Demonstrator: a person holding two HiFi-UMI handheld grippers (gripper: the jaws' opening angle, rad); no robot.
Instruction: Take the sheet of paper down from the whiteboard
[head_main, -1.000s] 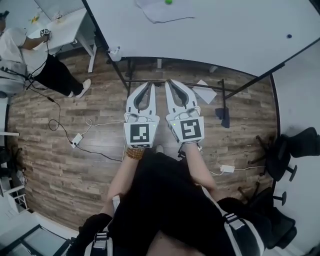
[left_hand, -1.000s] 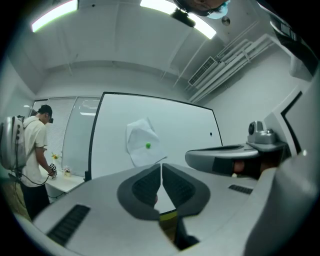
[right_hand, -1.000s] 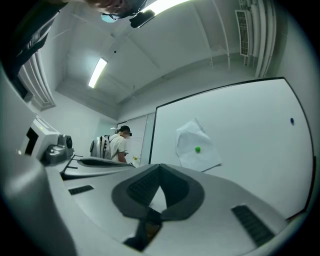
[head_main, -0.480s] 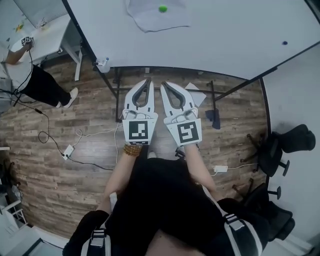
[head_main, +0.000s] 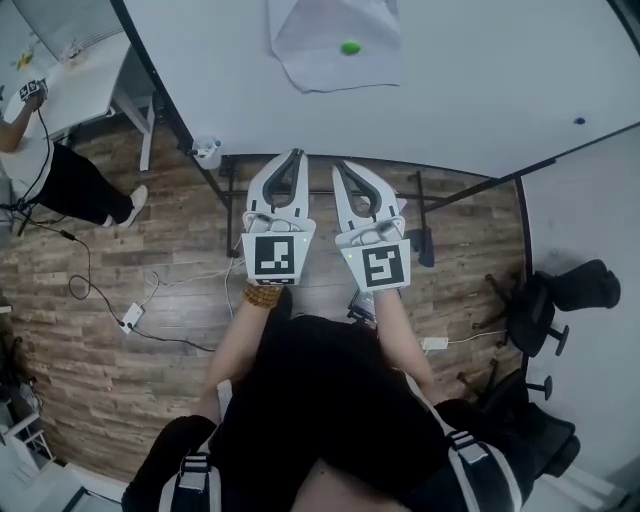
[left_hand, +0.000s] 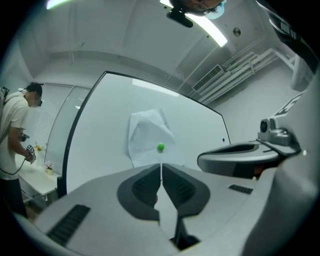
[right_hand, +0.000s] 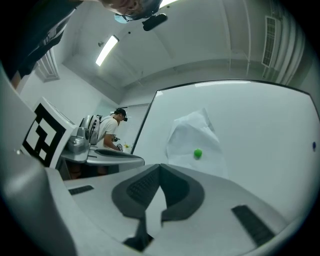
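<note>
White paper (head_main: 335, 45) hung on the whiteboard (head_main: 480, 70), pinned by a green magnet (head_main: 350, 47). I held the left claw (head_main: 295, 156) and right claw (head_main: 339, 167) side by side below it, both closed on nothing, clear of the sheet.

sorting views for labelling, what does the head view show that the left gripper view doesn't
Head view only: the black office chair and the white power adapter with its cable. Left gripper view only: the long ceiling light strip and the ceiling vent grille. Both: the white sheet of paper under a round green magnet on the white whiteboard, and the shut left gripper.
</note>
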